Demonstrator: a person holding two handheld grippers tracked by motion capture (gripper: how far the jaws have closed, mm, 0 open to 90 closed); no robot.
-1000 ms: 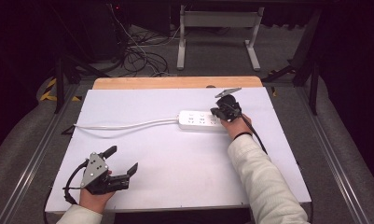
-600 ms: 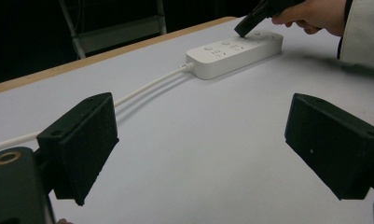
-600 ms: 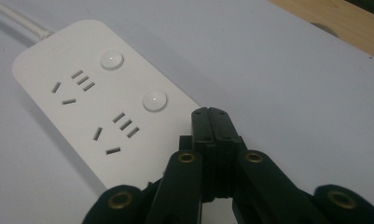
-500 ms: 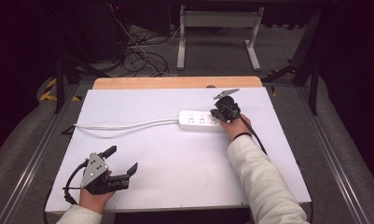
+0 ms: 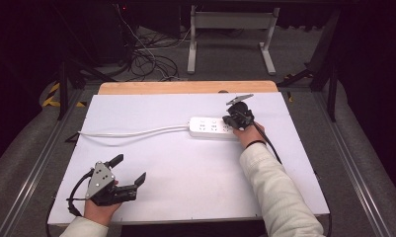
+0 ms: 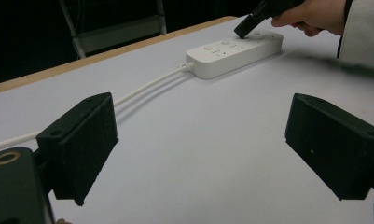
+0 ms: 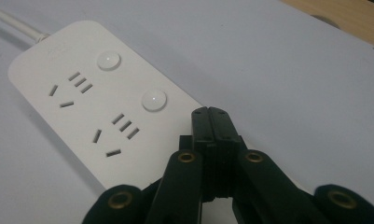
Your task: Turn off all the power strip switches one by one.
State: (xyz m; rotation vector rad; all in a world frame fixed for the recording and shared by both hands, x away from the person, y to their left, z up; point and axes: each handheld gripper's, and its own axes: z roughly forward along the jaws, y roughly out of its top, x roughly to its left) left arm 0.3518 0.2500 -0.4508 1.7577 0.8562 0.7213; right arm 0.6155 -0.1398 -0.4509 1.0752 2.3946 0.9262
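Right gripper (image 7: 211, 122), jaws pressed together w/ nothing between, tips down on the power strip (image 5: 211, 127) at mid-table, apparently pressing a switch button at its end. Left gripper (image 5: 128, 172) rests agape near the front edge; next likely needs a firm push, then lift-off.

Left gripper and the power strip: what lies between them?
Bare white tabletop, as the left gripper view shows; the left gripper is open and apart from the strip, whose cord runs off beside that stretch.

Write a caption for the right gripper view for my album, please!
Shut tongs pressing down on a white power strip on a white table.
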